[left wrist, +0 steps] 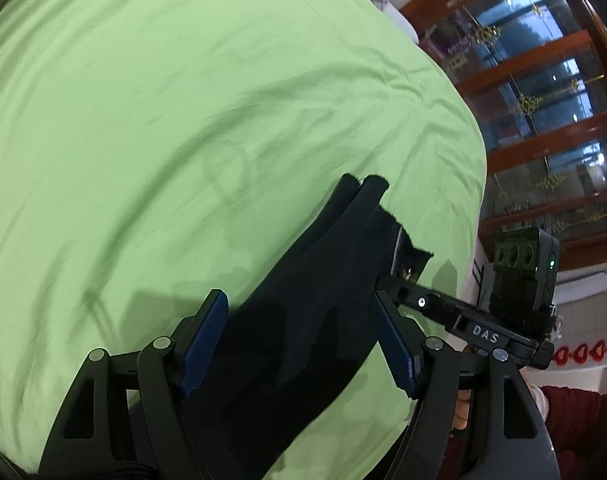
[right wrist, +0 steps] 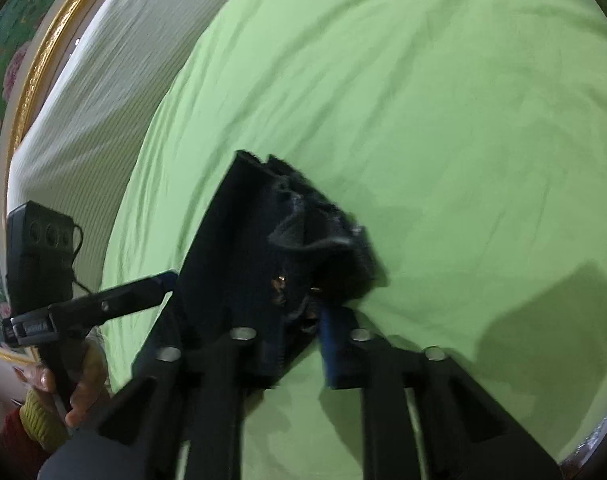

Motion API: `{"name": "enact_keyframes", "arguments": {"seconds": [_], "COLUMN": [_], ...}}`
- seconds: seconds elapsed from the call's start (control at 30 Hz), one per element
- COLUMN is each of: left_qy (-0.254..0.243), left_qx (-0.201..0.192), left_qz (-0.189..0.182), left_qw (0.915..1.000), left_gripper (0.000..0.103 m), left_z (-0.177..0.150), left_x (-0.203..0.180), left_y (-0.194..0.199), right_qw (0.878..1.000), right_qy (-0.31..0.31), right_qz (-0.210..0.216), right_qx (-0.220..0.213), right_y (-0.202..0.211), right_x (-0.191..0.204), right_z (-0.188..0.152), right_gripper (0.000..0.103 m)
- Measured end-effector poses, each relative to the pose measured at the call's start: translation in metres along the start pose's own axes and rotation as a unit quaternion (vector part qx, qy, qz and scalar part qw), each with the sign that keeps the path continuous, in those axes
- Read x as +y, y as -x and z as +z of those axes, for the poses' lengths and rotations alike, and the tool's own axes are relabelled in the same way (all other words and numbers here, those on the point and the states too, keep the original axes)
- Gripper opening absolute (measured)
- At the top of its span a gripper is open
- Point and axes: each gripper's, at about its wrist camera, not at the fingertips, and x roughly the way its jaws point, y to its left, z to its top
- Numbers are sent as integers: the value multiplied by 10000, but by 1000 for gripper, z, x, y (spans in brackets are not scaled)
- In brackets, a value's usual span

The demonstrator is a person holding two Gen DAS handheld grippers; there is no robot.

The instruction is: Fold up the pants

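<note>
Pants [left wrist: 315, 300]: dark, bunched, lying on the green bed sheet [left wrist: 143, 120].
Left tongs [left wrist: 299, 344]: spread wide, straddling the pants, pads clear.
Right tongs [right wrist: 299, 340]: clenched on the pants' edge.

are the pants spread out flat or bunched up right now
Bunched up. The dark pants are gathered into a narrow, layered strip on the green sheet, the waist end crumpled at the right gripper, not laid flat.

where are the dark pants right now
The dark pants lie on the green sheet, low in both wrist views. The open left gripper straddles them, while the right gripper pinches their bunched end near the bed's edge.
</note>
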Motion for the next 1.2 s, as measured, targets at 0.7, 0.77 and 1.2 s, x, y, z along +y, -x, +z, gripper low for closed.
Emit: {"name": "enact_keyframes", "arguments": {"seconds": [0.7,0.77,1.2], "left_qy": [-922,-866,-503], "left_qx": [372,210,-1077], "left_qz": [-220,-297,-540], "left_qw": [9948,9956,9914], "left_gripper": [15,14,14], "left_z": [58,55,4], "left_x": [-56,-55,-32], "left_y": [-64,-49,82], "right_qw": [9982,9973,9668], "right_qy": [330,467,1731], "right_qz": [502,568,1868], "right_qx": [-56,-86,217], "right_y": [18,21,39], "right_x": [-15,-8,88], "right_z": [7,9,5], "right_gripper": [11,11,11]}}
